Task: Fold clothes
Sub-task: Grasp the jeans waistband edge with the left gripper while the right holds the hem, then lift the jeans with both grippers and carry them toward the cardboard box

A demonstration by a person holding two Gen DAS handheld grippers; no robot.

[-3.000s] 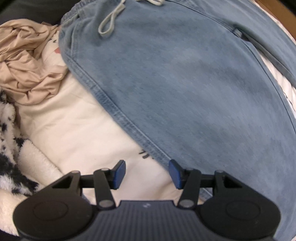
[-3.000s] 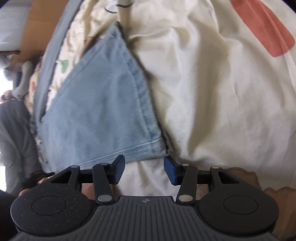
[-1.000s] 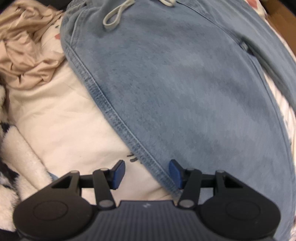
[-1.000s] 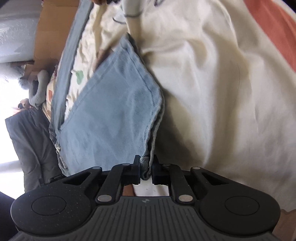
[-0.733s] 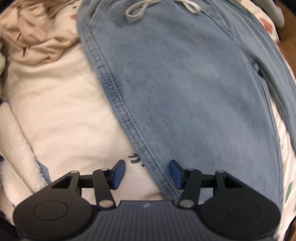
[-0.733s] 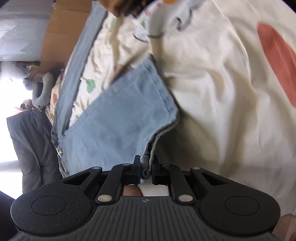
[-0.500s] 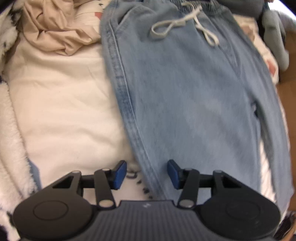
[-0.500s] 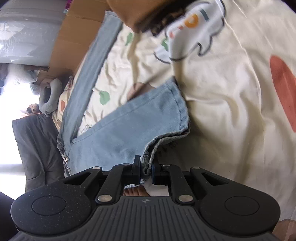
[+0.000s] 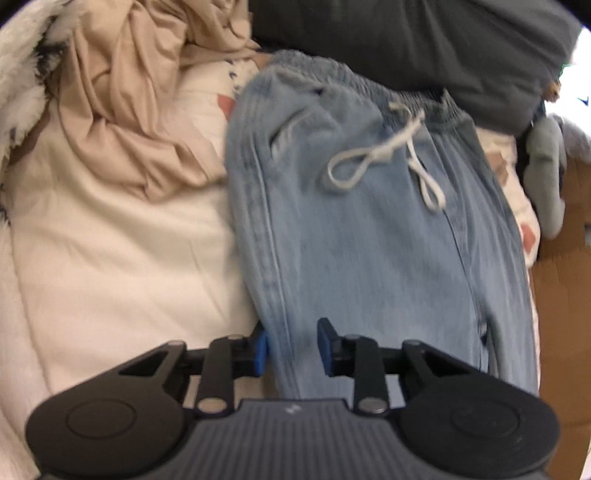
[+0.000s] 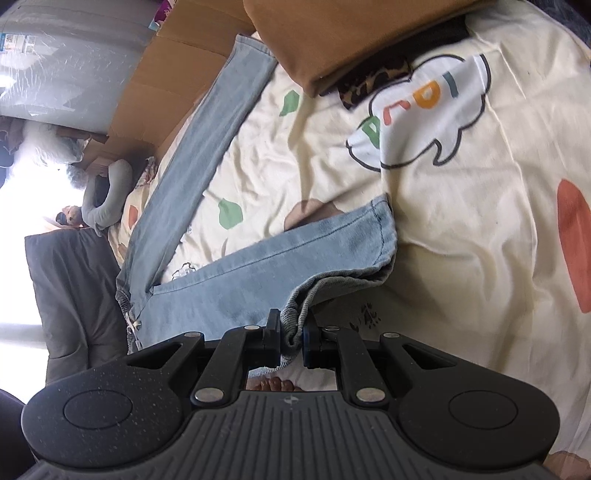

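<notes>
- Light blue jeans [image 9: 369,236] lie on a cream bedsheet [image 9: 110,251], filling the middle and right of the left wrist view, the elastic waistband at the top centre and a white drawstring [image 9: 384,155] looped just below it.
- The left gripper [image 9: 291,349] sits at the bottom centre of that view; its jaws have just been closing and now stand narrow, with the outer side seam of the jeans between the blue pads. Whether the pads press on the cloth I cannot tell; the frame is blurred.
- A crumpled beige garment [image 9: 140,110] is at the upper left, touching the jeans' side.
- A dark grey cushion [image 9: 424,40] lies along the top edge, right behind the waistband.
- In the right wrist view the right gripper [image 10: 290,336] at the bottom centre is clamped on the bunched hem of one jeans leg [image 10: 332,254], which runs left across the middle.
- The other leg [image 10: 207,122] stretches straight toward the upper centre, where a brown cardboard box [image 10: 351,33] stands.
</notes>
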